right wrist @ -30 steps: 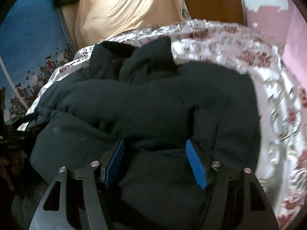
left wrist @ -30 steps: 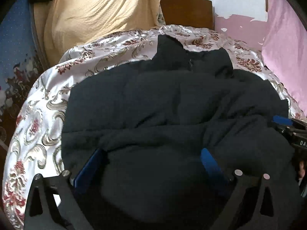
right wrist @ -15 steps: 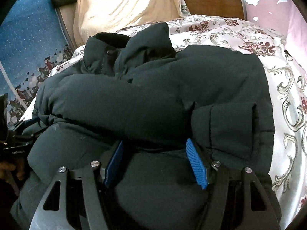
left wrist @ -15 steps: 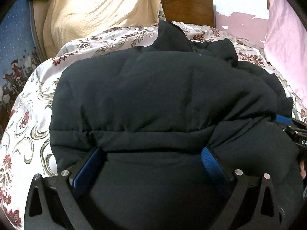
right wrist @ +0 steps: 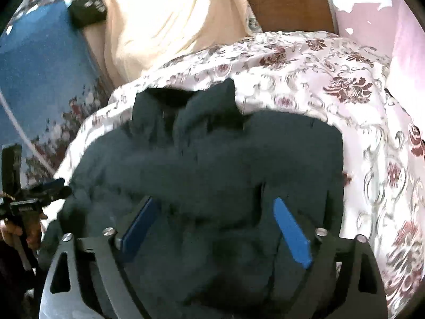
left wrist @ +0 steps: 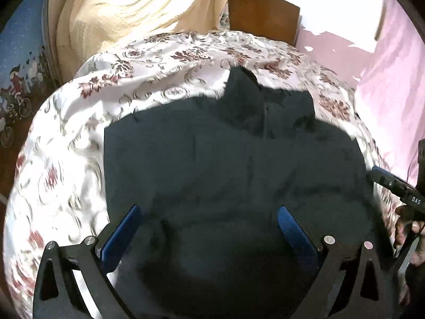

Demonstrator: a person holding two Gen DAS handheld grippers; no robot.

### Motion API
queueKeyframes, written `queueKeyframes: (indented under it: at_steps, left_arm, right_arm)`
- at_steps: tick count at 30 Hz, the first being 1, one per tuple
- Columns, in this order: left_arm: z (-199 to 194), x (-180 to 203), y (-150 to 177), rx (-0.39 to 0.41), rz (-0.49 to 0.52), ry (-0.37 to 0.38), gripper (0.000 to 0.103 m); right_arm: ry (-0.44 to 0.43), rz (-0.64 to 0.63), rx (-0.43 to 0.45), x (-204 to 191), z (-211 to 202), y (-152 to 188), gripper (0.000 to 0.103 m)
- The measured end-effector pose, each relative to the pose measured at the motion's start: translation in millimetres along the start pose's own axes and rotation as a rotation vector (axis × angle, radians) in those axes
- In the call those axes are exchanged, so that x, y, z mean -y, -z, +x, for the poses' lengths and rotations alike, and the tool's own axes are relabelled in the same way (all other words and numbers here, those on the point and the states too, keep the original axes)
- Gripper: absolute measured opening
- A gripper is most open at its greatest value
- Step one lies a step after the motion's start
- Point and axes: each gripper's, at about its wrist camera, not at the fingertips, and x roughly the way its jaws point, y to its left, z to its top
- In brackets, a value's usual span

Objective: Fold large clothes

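A dark puffer jacket [left wrist: 225,159] lies folded on the floral bedcover [left wrist: 66,159], its collar pointing to the far side. My left gripper [left wrist: 208,212] hovers over the jacket's near part, its blue pads [left wrist: 124,228] wide apart and bare, pressing on nothing. In the right wrist view the same jacket [right wrist: 212,154] lies below my right gripper [right wrist: 215,202]. The right jaws are opening; fabric lies under and between them but the pads [right wrist: 292,234] stand clear of it. The jacket's near edge is hidden behind both gripper frames.
A wooden headboard [left wrist: 263,16] and a cream cloth [left wrist: 132,13] stand at the bed's far end. Pink fabric [left wrist: 393,79] runs along the right side, and a blue patterned cloth [right wrist: 39,66] with a black box [right wrist: 86,10] along the left. A hand [left wrist: 406,226] shows at the right edge.
Both grippers have risen and drawn back from the jacket. The puffed fold that bulged between the jaws now lies flatter on the bed. The right jaws have widened and let go of it.
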Motion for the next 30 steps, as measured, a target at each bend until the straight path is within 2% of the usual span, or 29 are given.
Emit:
queueKeyframes:
  at_steps: [5,8,11,14,16,17,18,19,20,21,22,24,27,30]
  left_arm:
    - [30.0,0.4,-72.2,0.022,-0.02,0.0,0.103]
    - [63.2,9.5,-113.3,0.027,-0.018,0.01,0.103]
    - [97.8,14.5,-137.8,-0.003,-0.048,-0.015,0.103]
    - [120.0,13.7,-152.7,0.003,-0.093,-0.014,0.103]
    - [128.7,17.5,-157.9,0.008,-0.097,-0.004,0.103]
    - [133.4,21.4,-160.5,0.013,-0.088,-0.007,0.099]
    - [136.3,24.3,-162.4,0.015,-0.081,-0.009,0.093]
    - [139.4,28.9,-163.5,0.021,-0.069,-0.007,0.071]
    - [140.1,30.5,-163.8,0.019,-0.065,-0.002,0.046]
    - [143.3,33.4,-162.5,0.002,-0.06,0.034,0.034]
    - [142.8,33.6,-160.7,-0.002,-0.063,0.068,0.015]
    - [132.9,35.7,-154.9,0.034,-0.057,0.062,0.011]
    - [103.9,34.0,-144.3,0.104,-0.055,0.073,0.009]
    - [60.6,28.5,-130.6,0.169,-0.048,0.102,0.008]
  right_arm:
    - [0.05,0.113,-0.05,5.6,46.4,-66.9,0.089]
    - [0.039,0.232,-0.055,13.6,82.0,-98.8,0.089]
    - [0.042,0.29,-0.046,14.4,114.1,-122.1,0.089]
    - [0.037,0.316,-0.053,10.6,143.1,-135.7,0.087]
    - [0.028,0.325,-0.067,6.5,162.3,-142.4,0.077]
    - [0.028,0.321,-0.074,4.2,167.6,-143.6,0.073]
    - [0.03,0.317,-0.075,2.2,171.2,-145.3,0.063]
    - [0.043,0.313,-0.073,-0.3,176.2,-146.3,0.049]
    - [0.054,0.312,-0.072,-1.0,176.2,-145.4,0.044]
    - [0.067,0.308,-0.072,-2.4,176.4,-143.9,0.035]
    - [0.07,0.302,-0.071,-1.8,175.1,-142.6,0.027]
    - [0.048,0.29,-0.053,-1.1,166.2,-138.7,0.019]
    - [0.02,0.27,-0.002,2.5,137.5,-132.6,0.016]
    - [-0.013,0.231,0.059,-1.7,92.1,-123.3,0.014]
